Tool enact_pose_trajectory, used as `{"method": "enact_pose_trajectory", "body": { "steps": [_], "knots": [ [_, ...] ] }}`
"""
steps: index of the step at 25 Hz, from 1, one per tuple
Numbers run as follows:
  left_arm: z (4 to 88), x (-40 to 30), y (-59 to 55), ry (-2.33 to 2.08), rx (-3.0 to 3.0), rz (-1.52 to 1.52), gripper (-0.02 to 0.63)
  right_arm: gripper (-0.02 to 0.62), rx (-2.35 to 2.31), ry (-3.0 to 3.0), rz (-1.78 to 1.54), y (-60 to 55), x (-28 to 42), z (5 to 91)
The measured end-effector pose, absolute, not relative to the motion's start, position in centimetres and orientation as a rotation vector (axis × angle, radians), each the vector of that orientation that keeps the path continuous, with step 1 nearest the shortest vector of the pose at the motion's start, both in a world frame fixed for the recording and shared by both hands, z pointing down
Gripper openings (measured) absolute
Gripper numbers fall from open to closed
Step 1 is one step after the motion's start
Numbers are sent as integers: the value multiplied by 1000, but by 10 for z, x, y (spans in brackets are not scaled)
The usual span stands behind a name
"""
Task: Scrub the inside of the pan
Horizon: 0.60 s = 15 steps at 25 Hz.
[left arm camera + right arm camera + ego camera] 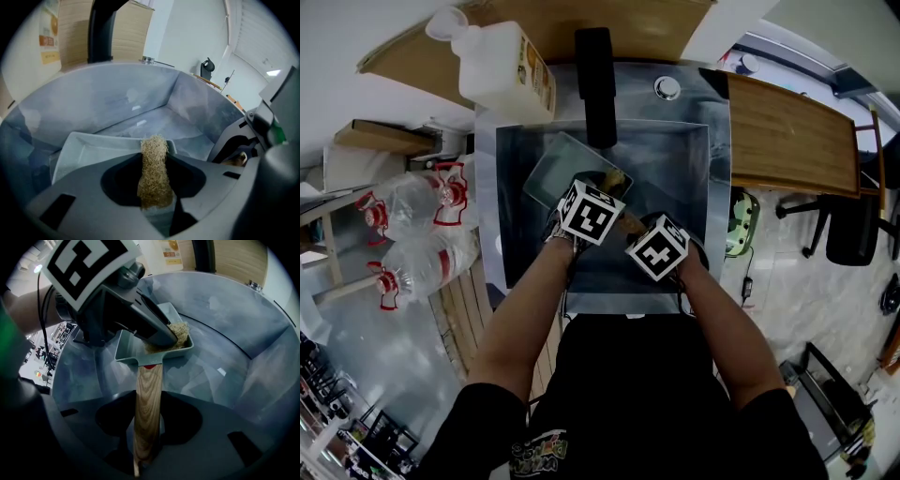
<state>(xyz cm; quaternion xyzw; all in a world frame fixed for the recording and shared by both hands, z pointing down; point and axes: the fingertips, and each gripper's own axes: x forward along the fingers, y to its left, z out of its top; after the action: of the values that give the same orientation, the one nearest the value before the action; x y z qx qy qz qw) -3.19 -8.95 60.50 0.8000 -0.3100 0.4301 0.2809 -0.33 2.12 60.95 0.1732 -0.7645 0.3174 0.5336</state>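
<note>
A pale green rectangular pan [564,172] [140,352] [93,147] lies in the steel sink [675,159]. Its wooden handle [147,408] runs back between the jaws of my right gripper [146,446] [658,248], which is shut on it. My left gripper [153,187] [591,212] is shut on a tan fibrous scrubber [153,171] [176,333]. In the right gripper view the scrubber's tip rests inside the pan near its far right corner, with the left gripper reaching down into it.
A black faucet [596,84] stands at the sink's back edge, a round button [667,88] to its right. A large white jug [502,70] sits at the back left, a wooden counter [792,136] to the right. Clear water bottles [417,230] lie left of the sink.
</note>
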Motion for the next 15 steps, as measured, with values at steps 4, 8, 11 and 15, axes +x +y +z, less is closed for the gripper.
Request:
{"method": "enact_pose_trajectory", "body": {
  "steps": [4,8,11,15],
  "knots": [
    [581,-21,-93,-847,2227,1120,144,160,415,-1820,753,22,-2,610],
    [563,-4,-97,-810,2267,1031,144,160,415,-1819,752,22,-3,609],
    [563,8,-100,-768,2279,988,144,160,416,-1818,754,22,-3,609],
    [580,7,-108,-772,2293,1066,144,160,416,-1821,756,22,-4,609]
  ]
}}
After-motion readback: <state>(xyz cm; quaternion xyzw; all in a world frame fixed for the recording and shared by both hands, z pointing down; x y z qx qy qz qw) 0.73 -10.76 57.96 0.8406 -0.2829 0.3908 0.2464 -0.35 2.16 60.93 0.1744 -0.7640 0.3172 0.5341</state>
